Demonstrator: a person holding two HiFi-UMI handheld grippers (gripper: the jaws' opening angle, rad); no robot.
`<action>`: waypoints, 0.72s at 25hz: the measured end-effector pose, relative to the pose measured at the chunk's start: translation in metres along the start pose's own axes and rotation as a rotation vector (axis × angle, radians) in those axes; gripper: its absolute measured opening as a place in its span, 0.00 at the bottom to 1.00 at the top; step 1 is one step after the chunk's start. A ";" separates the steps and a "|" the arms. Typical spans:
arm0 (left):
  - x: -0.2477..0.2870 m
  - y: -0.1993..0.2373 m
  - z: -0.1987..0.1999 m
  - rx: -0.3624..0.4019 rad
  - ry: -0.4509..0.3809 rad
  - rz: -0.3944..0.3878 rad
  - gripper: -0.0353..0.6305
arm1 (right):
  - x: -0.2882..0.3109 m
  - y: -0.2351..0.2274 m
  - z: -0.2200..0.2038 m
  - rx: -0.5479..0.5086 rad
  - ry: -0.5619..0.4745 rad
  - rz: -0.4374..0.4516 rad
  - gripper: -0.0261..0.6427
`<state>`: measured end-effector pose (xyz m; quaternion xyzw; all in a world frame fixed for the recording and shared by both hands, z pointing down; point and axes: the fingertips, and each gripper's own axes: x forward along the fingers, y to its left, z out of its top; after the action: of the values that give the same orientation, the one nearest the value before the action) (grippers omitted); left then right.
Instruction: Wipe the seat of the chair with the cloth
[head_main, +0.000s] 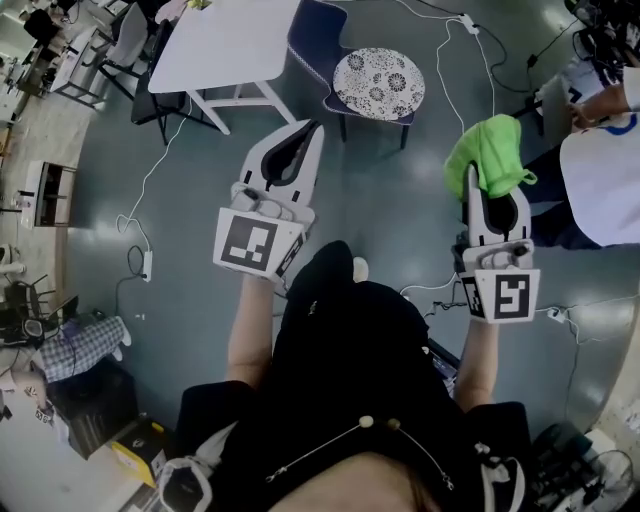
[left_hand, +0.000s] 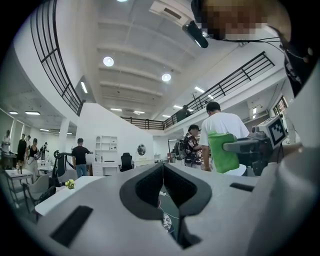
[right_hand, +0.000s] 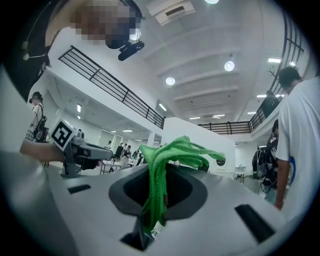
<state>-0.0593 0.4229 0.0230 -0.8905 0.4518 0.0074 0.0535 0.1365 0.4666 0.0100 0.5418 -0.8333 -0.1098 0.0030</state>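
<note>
The chair (head_main: 378, 84) has a round patterned seat on dark legs and stands on the floor ahead of me, beyond both grippers. A bright green cloth (head_main: 487, 152) hangs bunched from my right gripper (head_main: 485, 180), which is shut on it and held up in the air right of the chair. In the right gripper view the cloth (right_hand: 159, 172) is pinched between the jaws and flops over their tips. My left gripper (head_main: 310, 130) is shut with nothing in it, raised in front of the chair. A sliver of the patterned seat (left_hand: 166, 221) shows below its closed jaws.
A white table (head_main: 225, 45) stands at the far left beside the chair. White cables (head_main: 150, 185) trail over the grey floor. A person in a white shirt (head_main: 600, 180) stands close on the right. Boxes and clutter (head_main: 80, 350) lie at the lower left.
</note>
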 end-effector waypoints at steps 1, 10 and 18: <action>0.002 0.003 -0.003 -0.009 0.006 0.005 0.06 | 0.004 -0.002 0.000 -0.002 0.002 0.001 0.12; 0.060 0.047 -0.034 -0.077 0.030 0.013 0.06 | 0.062 -0.024 -0.023 -0.020 0.042 -0.013 0.12; 0.156 0.116 -0.050 -0.065 0.020 -0.048 0.06 | 0.168 -0.058 -0.043 -0.096 0.070 -0.032 0.12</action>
<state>-0.0620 0.2240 0.0526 -0.9022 0.4306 0.0116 0.0202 0.1245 0.2850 0.0217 0.5577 -0.8178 -0.1307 0.0561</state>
